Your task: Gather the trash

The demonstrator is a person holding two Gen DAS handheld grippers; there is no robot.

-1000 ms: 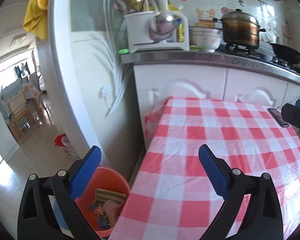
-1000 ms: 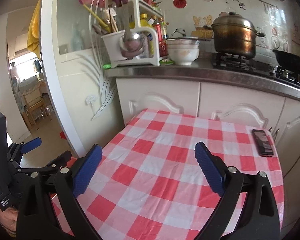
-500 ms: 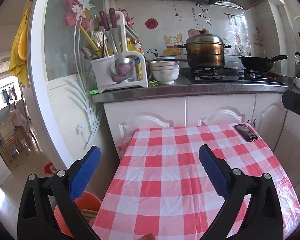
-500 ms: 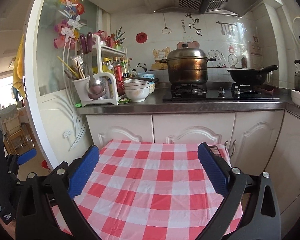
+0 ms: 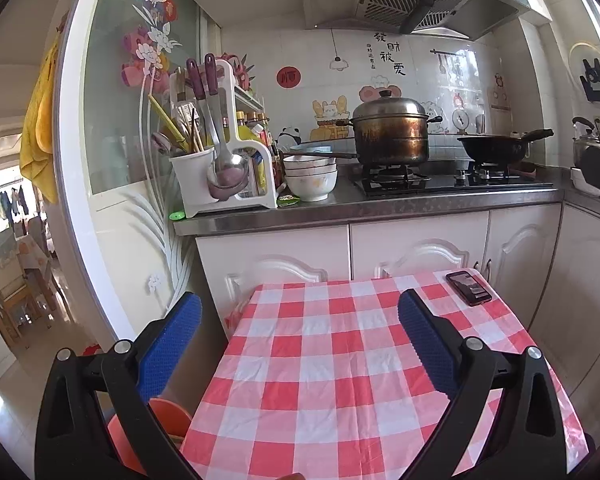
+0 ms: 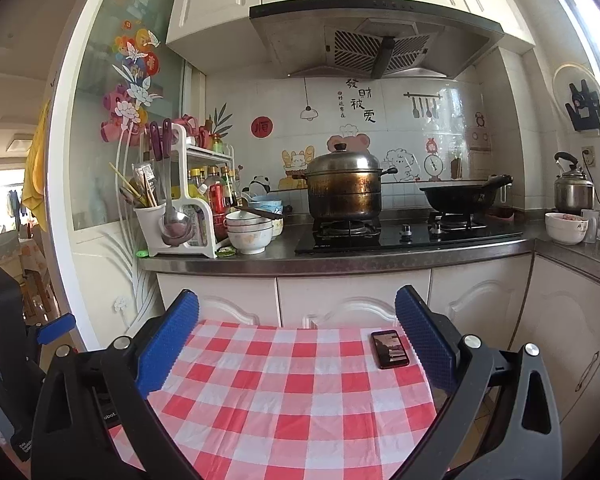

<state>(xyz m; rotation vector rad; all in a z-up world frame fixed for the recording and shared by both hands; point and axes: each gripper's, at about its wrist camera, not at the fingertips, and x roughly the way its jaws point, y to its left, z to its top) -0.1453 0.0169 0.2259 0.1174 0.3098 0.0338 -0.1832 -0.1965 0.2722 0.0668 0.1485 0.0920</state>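
Note:
My left gripper [image 5: 300,320] is open and holds nothing; it is raised over the red-and-white checked table [image 5: 340,360]. An orange bin [image 5: 160,424] stands on the floor at the table's left edge, mostly hidden behind my left finger; its contents do not show. My right gripper [image 6: 296,316] is open too, empty, above the same table [image 6: 284,392]. The left gripper's body [image 6: 4,344] shows at the left edge of the right wrist view. No loose trash is visible on the tablecloth.
A dark phone [image 5: 468,288] [image 6: 389,349] lies at the table's far right corner. Behind the table run white cabinets [image 6: 352,304] under a steel counter with a utensil rack [image 5: 224,168], stacked bowls [image 5: 310,178], a lidded pot [image 5: 390,132] and a wok [image 6: 464,196]. A doorway [image 5: 16,280] opens at left.
Both grippers have lifted and tilted upward, so the stove wall and hood now fill the views. The orange bin has slid almost out of the left view. Both jaws stayed open.

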